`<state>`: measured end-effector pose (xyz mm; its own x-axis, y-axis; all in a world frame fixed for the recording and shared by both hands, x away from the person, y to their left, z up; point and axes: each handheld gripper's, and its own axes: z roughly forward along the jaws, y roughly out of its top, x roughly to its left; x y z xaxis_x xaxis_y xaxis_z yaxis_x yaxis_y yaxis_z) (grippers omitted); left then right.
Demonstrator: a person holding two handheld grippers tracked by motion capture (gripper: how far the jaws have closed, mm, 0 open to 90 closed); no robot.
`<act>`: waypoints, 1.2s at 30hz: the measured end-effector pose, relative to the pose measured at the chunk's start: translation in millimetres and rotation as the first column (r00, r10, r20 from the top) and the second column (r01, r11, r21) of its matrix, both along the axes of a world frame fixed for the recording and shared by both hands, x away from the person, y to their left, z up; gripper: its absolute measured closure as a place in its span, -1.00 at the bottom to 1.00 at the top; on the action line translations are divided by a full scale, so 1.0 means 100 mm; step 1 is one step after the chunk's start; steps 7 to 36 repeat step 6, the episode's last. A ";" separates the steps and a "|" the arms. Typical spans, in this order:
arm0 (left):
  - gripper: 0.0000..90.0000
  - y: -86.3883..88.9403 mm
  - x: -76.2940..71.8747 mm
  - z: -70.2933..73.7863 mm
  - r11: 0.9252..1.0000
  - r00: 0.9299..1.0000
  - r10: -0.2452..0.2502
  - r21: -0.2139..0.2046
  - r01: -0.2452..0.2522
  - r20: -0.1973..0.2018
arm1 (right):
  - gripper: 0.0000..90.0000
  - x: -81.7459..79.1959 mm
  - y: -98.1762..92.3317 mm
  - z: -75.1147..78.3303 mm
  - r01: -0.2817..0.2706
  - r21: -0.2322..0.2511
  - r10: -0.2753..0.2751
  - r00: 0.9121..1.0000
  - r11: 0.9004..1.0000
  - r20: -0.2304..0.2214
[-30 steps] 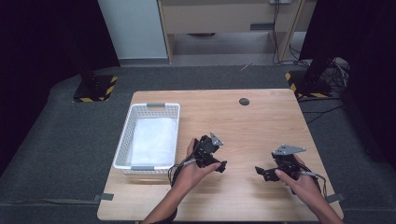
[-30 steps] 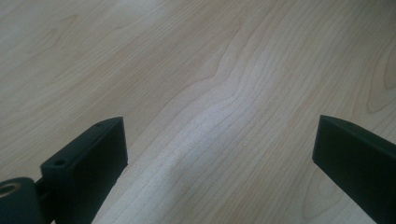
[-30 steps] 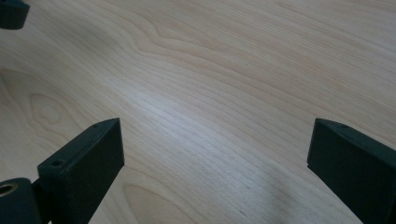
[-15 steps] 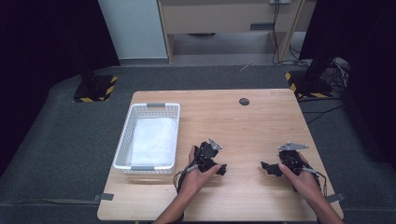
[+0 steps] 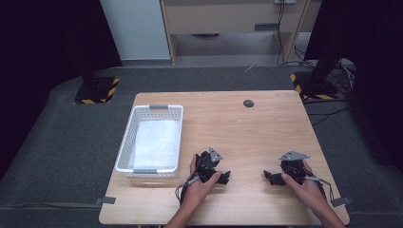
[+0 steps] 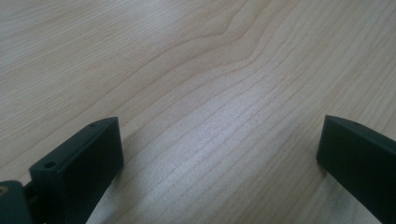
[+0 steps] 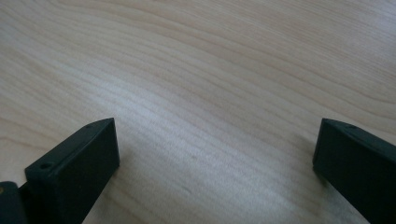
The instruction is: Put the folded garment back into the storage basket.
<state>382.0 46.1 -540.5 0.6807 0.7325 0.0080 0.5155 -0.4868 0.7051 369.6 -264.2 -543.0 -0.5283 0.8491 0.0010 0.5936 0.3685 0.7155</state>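
Observation:
My left gripper [image 5: 225, 177] rests low on the wooden table [image 5: 266, 128] near the front middle, a hand around it. Its jaws stand wide open over bare wood, with nothing between its fingertips [image 6: 88, 154]. My right gripper [image 5: 269, 176] lies near the front right, also held by a hand and pointing left. It is open too, and only wood grain shows between its fingertips [image 7: 84, 158]. A white plastic basket [image 5: 124, 152] with folded white cloth [image 5: 157, 142] inside stands at the table's left side, left of my left gripper.
A small dark round grommet [image 5: 248, 103] sits near the table's far edge. Cables trail from both grippers toward the front edge. Beyond the table are grey floor mats, two stands with yellow-black striped bases [image 5: 97, 92], and a wooden cabinet [image 5: 228, 19].
Both grippers have moved down and toward the front edge of the table, settling close to the wood. The basket has stayed put.

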 end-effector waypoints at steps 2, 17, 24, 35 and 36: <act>-1.00 0.00 -0.01 0.00 1.000 1.000 0.000 0.000 0.000 0.000 | -0.99 -0.04 -0.02 0.00 -0.003 -0.001 0.003 1.000 1.000 0.001; -1.00 0.00 -0.02 0.00 1.000 1.000 0.006 0.000 -0.006 0.000 | -0.99 -0.09 -0.04 0.00 0.010 0.000 -0.010 1.000 1.000 0.001; -1.00 0.00 -0.02 0.00 1.000 1.000 0.006 0.000 -0.006 0.000 | -0.99 -0.09 -0.04 0.00 0.010 0.000 -0.010 1.000 1.000 0.001; -1.00 0.00 -0.02 0.00 1.000 1.000 0.006 0.000 -0.006 0.000 | -0.99 -0.09 -0.04 0.00 0.010 0.000 -0.010 1.000 1.000 0.001; -1.00 0.00 -0.02 0.00 1.000 1.000 0.006 0.000 -0.006 0.000 | -0.99 -0.09 -0.04 0.00 0.010 0.000 -0.010 1.000 1.000 0.001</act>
